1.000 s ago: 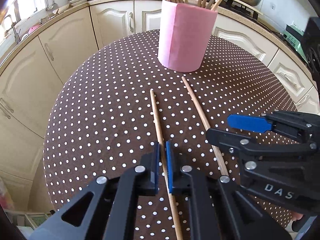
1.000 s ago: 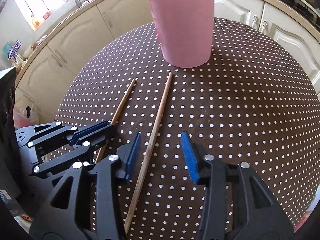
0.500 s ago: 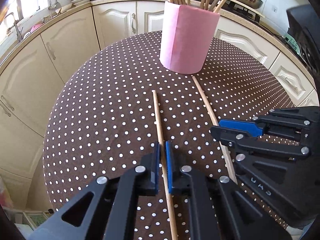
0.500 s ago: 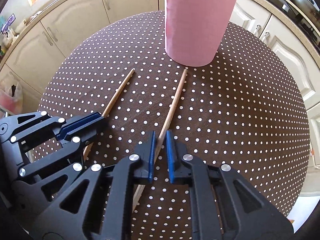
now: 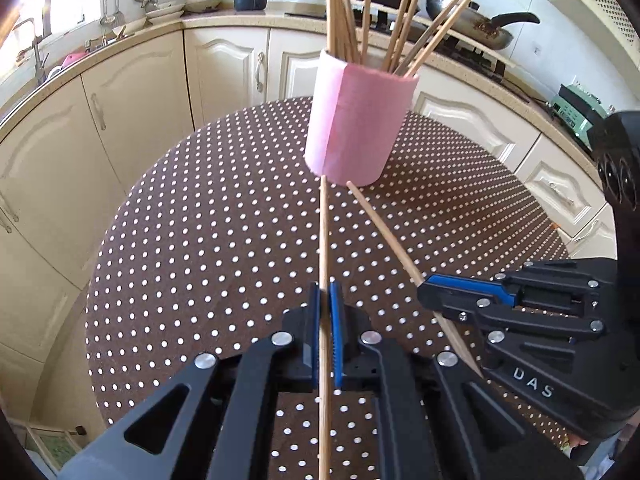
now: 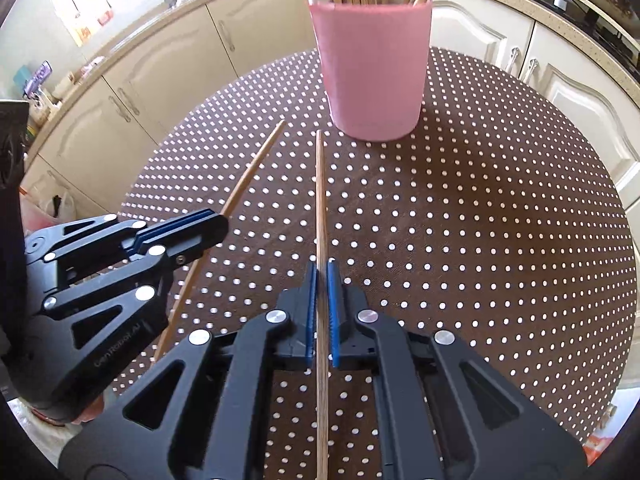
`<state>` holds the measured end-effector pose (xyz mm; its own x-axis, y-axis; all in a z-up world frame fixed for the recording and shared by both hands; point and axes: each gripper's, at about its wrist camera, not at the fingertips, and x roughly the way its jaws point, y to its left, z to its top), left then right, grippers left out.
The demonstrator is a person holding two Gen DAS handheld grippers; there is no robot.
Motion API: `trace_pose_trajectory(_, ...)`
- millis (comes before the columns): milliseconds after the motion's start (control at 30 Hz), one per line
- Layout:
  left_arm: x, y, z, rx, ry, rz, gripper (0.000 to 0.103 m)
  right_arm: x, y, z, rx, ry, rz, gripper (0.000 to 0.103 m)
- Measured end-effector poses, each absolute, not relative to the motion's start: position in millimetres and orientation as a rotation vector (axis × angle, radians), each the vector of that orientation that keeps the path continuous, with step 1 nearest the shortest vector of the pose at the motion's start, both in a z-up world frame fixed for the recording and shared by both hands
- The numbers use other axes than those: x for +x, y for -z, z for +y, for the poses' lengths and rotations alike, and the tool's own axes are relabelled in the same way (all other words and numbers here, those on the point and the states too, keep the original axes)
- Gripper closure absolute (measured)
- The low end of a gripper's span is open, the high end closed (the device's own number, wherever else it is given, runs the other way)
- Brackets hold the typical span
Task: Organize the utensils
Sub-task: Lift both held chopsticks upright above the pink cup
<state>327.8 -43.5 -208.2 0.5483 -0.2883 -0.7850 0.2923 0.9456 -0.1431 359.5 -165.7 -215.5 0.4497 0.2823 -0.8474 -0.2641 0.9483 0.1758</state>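
The left gripper is clamped on one chopstick and the right gripper on the other chopstick, both above the dotted table; the pink cup already holds many, so these two appear last.

Pink cup on your brown, white-dotted tablecloth

At 12 o'clock you see the pink cup of tan wooden chopsticks; your black grippers carry blue pads, and cream cabinets curve behind.
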Motion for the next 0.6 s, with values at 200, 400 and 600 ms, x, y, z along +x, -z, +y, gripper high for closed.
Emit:
trace_pose_trajectory(200,319,190,-44,-0.010,0.358,0.863,0.097,351,200,-178,0.051,-0.361,1.002,0.097)
trace_pose_trajectory(400,304,161,-47,-0.019,0.376,0.731,0.098,341,170,-197,0.111,-0.401,0.898,0.097)
trace_pose_trajectory(600,294,132,-54,-0.044,0.418,0.550,0.098,329,129,-213,0.161,-0.452,0.746,0.097)
